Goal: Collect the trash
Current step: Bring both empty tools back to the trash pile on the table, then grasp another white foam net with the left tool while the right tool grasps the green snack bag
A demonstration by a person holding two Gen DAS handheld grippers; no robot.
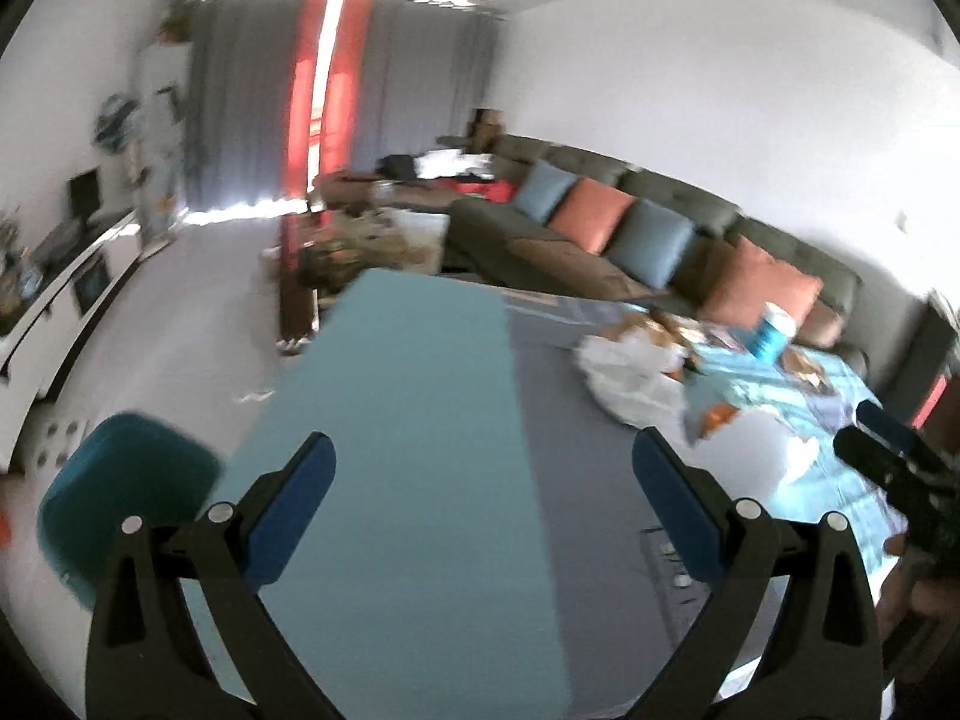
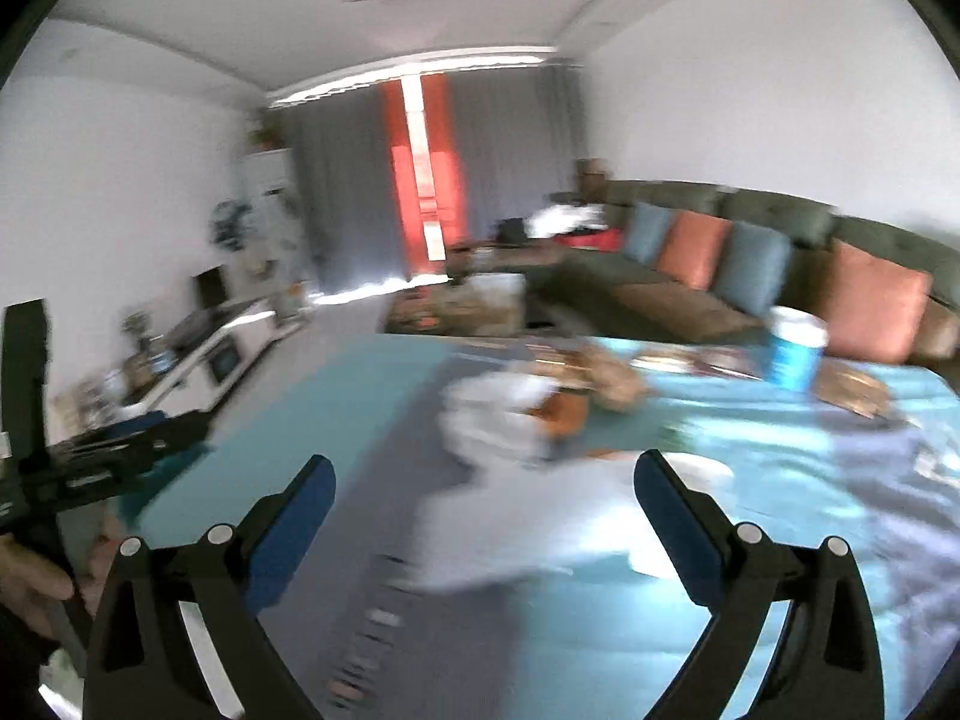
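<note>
A table with a blue and grey cloth (image 1: 384, 396) fills both views. A crumpled white plastic bag (image 1: 630, 372) lies on it with brown and orange wrappers (image 1: 660, 333) beside it; the bag also shows in the right wrist view (image 2: 492, 414), blurred. My left gripper (image 1: 483, 462) is open and empty above the cloth, left of the bag. My right gripper (image 2: 483, 480) is open and empty, just short of the bag. The right gripper shows at the left wrist view's right edge (image 1: 888, 456).
A blue and white canister (image 2: 795, 348) stands at the table's far side, near printed papers (image 2: 852, 387). A teal chair (image 1: 120, 498) is at the table's left. A brown sofa with blue and orange cushions (image 1: 600, 216), a low table (image 1: 360, 240) and a TV unit (image 1: 78, 276) lie beyond.
</note>
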